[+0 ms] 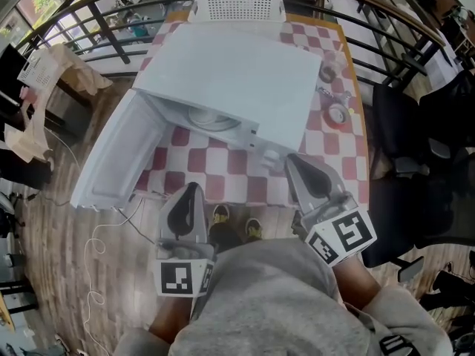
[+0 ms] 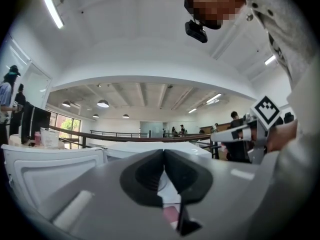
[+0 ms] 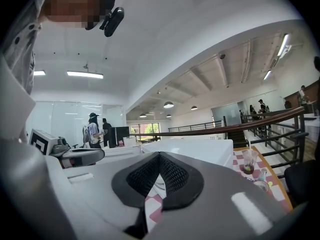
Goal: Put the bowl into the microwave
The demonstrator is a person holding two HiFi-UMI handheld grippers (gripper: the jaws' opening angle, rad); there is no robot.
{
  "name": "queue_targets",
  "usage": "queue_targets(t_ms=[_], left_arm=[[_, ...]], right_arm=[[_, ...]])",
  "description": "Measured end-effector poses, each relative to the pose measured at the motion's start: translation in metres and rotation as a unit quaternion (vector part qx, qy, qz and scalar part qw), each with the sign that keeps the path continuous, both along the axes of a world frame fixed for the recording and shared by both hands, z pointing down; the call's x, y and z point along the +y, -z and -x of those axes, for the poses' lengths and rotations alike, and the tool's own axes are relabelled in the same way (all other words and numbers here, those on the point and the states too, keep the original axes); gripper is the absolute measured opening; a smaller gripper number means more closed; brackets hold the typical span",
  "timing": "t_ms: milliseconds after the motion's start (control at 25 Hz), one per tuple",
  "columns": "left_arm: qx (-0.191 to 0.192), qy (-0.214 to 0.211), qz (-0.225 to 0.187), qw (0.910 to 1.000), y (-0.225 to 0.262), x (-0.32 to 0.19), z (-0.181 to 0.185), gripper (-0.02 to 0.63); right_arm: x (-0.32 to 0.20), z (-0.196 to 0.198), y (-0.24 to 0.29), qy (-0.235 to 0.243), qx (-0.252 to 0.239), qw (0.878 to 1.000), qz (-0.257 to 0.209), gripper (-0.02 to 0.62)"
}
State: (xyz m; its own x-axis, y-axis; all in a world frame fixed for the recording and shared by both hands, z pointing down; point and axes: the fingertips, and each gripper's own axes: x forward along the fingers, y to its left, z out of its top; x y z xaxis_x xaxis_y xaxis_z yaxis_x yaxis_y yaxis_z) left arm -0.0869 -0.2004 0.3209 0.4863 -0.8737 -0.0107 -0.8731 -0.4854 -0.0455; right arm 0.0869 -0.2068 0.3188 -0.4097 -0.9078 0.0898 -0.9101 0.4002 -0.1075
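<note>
A white bowl (image 1: pixel 208 119) sits inside the cavity of the white microwave (image 1: pixel 237 73), whose door (image 1: pixel 119 154) hangs open to the left. The microwave stands on a red-and-white checked table (image 1: pixel 245 185). Both grippers are held back at the table's near edge, close to the person's body and apart from the microwave. My left gripper (image 1: pixel 194 188) (image 2: pixel 163 152) is shut with nothing between its pads. My right gripper (image 1: pixel 292 159) (image 3: pixel 159 155) is also shut and empty, pointing at the microwave's front right corner.
A white perforated basket (image 1: pixel 237 6) stands behind the microwave. A cup (image 1: pixel 328 71) and a small round container (image 1: pixel 338 114) sit at the table's right. A black chair (image 1: pixel 415 150) is to the right, a railing beyond, and a cable (image 1: pixel 96 251) lies on the wooden floor at the left.
</note>
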Motion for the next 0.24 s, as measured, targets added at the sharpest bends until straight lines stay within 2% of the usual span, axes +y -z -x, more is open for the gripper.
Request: queue_targets(t_ms=[240], left_arm=[[0.007,-0.004,0.011,0.9999,0.0006,0.0012,-0.0027,0.011]], right_arm=[[0.0002,-0.0103,0.0096,-0.009,0.003,1.000,-0.009,-0.003]])
